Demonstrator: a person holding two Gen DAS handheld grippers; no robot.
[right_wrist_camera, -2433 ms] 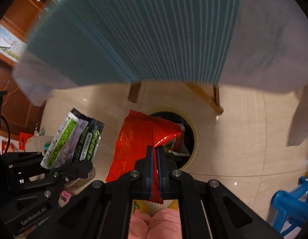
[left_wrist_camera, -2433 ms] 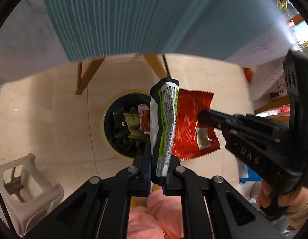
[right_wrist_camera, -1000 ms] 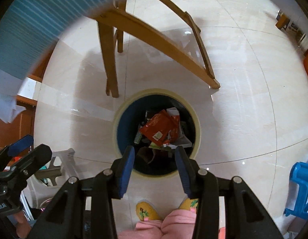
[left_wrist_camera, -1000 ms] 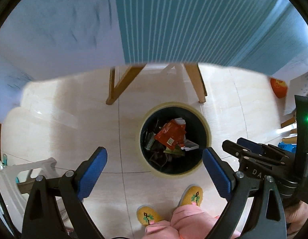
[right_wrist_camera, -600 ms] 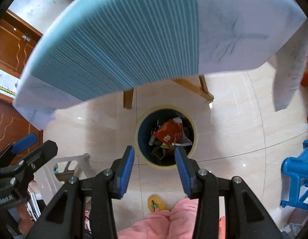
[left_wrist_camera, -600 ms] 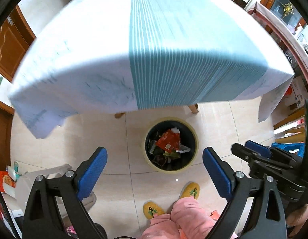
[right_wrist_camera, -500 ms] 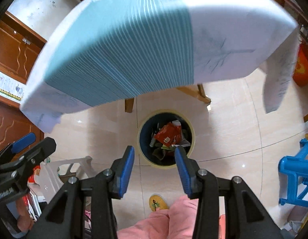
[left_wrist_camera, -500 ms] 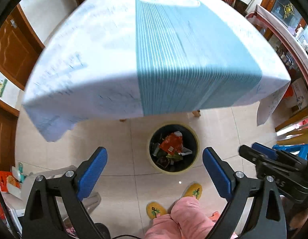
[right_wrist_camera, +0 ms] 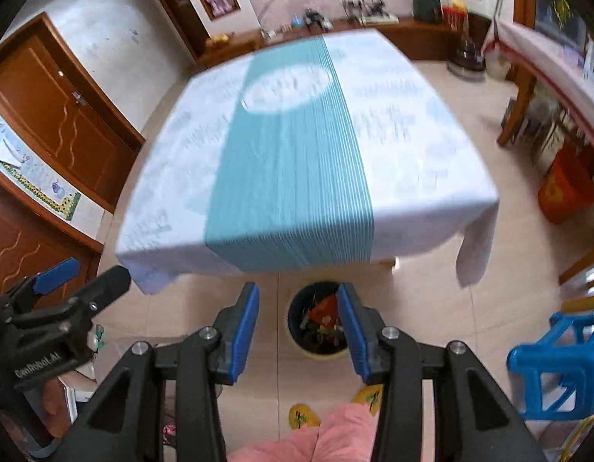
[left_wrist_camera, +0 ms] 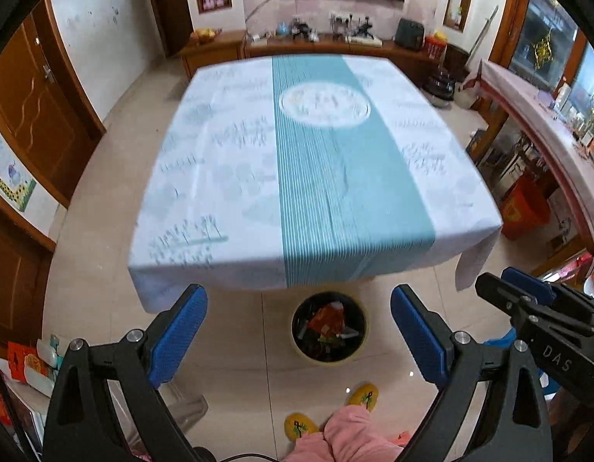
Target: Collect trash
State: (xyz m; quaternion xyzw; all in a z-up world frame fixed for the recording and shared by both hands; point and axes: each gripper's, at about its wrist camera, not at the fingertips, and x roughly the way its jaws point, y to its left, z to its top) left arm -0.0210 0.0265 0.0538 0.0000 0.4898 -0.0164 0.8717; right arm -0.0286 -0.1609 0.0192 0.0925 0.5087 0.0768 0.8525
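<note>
Round bin of wrappers on the floor just before the clothed table, left gripper spread wide and empty above it, right gripper half-spread, empty, person's yellow slippers near the bin.

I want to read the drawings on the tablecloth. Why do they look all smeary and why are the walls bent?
Left wrist view: the tablecloth print is motion-smeared, while the left gripper looks sharp. Right wrist view: the tablecloth is blurrier still, and the door bows because the fisheye lens bends straight lines near the edges.

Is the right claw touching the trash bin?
Apart. In the right wrist view the right claw is open and empty, high above the trash bin on the floor, with bare tiles showing between.
</note>
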